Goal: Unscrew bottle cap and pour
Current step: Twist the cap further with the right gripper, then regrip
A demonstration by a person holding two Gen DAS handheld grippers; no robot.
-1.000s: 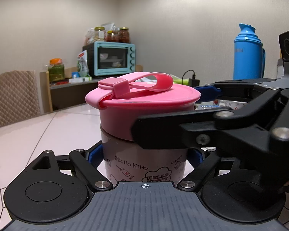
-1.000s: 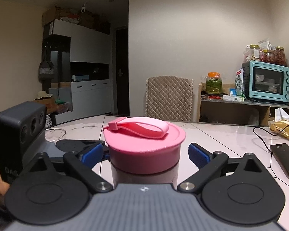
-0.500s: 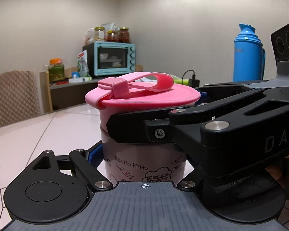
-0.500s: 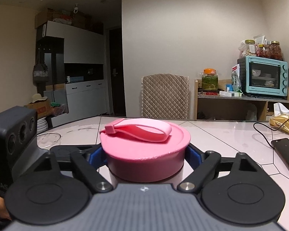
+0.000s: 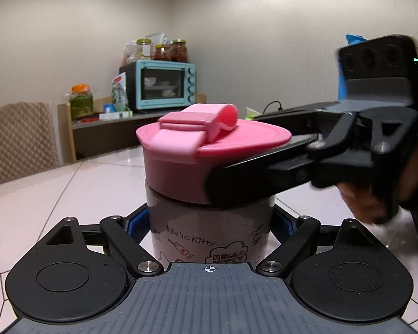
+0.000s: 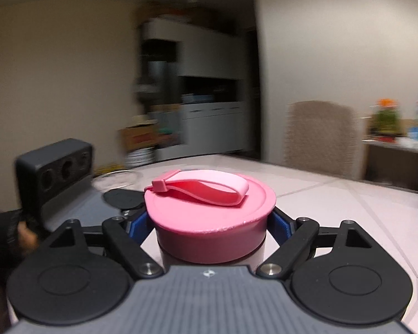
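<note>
Smooth matt pink plastic cap [image 6: 209, 217] with rubbery strap [image 6: 203, 189]; glossy printed bottle [image 5: 209, 231]; glossy tiled table [image 5: 83, 183] beneath.

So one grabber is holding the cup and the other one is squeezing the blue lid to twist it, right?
Almost. The lid is pink, not blue, as the right wrist view shows. The rest holds: the left gripper holds the cup by its body, and the right gripper squeezes the lid.
</note>
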